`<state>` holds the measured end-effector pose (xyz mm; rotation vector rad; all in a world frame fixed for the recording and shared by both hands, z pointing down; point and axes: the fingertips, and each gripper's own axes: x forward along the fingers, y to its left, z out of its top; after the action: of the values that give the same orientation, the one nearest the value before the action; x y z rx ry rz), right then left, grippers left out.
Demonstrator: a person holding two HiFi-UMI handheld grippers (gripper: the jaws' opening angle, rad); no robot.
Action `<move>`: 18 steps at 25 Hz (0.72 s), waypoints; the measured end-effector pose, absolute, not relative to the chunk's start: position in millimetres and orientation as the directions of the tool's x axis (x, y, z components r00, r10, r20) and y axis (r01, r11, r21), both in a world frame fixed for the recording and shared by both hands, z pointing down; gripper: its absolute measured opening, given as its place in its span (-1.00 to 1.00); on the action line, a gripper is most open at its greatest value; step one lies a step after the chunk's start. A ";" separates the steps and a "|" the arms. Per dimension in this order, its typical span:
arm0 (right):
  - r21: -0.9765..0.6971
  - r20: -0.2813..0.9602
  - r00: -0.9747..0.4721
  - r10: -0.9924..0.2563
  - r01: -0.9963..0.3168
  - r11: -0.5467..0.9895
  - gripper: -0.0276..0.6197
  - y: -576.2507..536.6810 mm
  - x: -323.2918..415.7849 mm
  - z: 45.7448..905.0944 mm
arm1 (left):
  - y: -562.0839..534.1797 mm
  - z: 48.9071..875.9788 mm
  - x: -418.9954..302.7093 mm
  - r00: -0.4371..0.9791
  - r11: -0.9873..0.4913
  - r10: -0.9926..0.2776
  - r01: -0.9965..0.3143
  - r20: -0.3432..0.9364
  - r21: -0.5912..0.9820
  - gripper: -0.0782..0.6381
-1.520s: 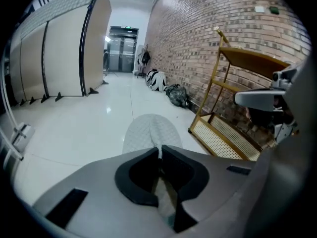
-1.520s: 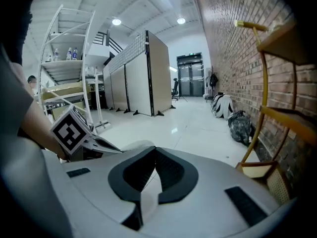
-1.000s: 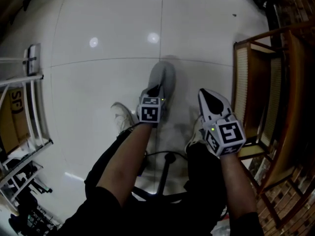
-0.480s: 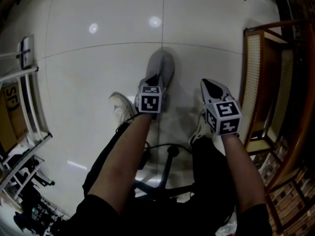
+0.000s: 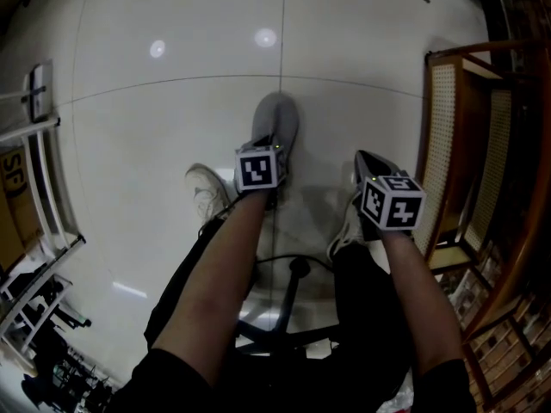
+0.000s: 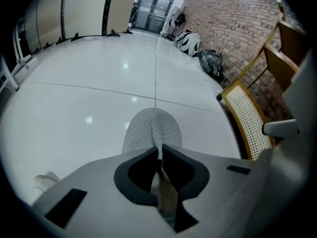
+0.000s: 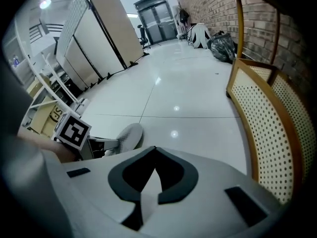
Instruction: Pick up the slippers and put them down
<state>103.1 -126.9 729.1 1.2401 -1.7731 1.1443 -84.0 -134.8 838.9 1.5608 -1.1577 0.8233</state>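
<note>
pinching grey slipper [image 6: 151, 128] in left gripper [image 6: 159, 155]

**Two slippers side by side, chair to the right, rack to the left**

The left slipper [image 5: 277, 119] reaches forward from the left gripper [image 6: 158, 152], its rear edge between the jaws. The right slipper [image 5: 368, 163] is to its right and nearer the person, ahead of the right gripper [image 7: 154, 150]. One shoe [image 5: 205, 192] stands on the floor [image 5: 172, 24] just left of the left gripper, and another shoe [image 5: 346, 231] stands below the right gripper. A swivel-chair base [image 5: 293, 291] lies behind, between the legs. A chair [image 5: 448, 127] stands at the right, a rack [image 5: 43, 136] far left.
</note>
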 end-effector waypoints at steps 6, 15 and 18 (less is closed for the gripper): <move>-0.269 0.876 -0.316 -0.363 -0.947 0.175 -0.89 -128.3 100.6 726.1 | -114.4 847.9 -77.1 0.355 0.017 -0.194 -0.931 0.915 0.364 -0.26; -0.216 0.856 -0.292 -0.427 -0.952 0.218 -0.89 -147.0 107.7 697.2 | -128.5 821.0 -96.5 0.312 -0.010 -0.264 -0.947 0.913 0.321 -0.26; -0.187 0.841 -0.276 -0.466 -0.955 0.229 -0.89 -154.6 114.7 668.6 | -137.3 790.6 -94.3 0.324 -0.016 -0.291 -0.943 0.900 0.334 -0.26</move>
<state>114.7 -154.6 668.6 1.3076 -1.8527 0.9579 -94.3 -137.3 790.6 1.5342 -1.1688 0.7747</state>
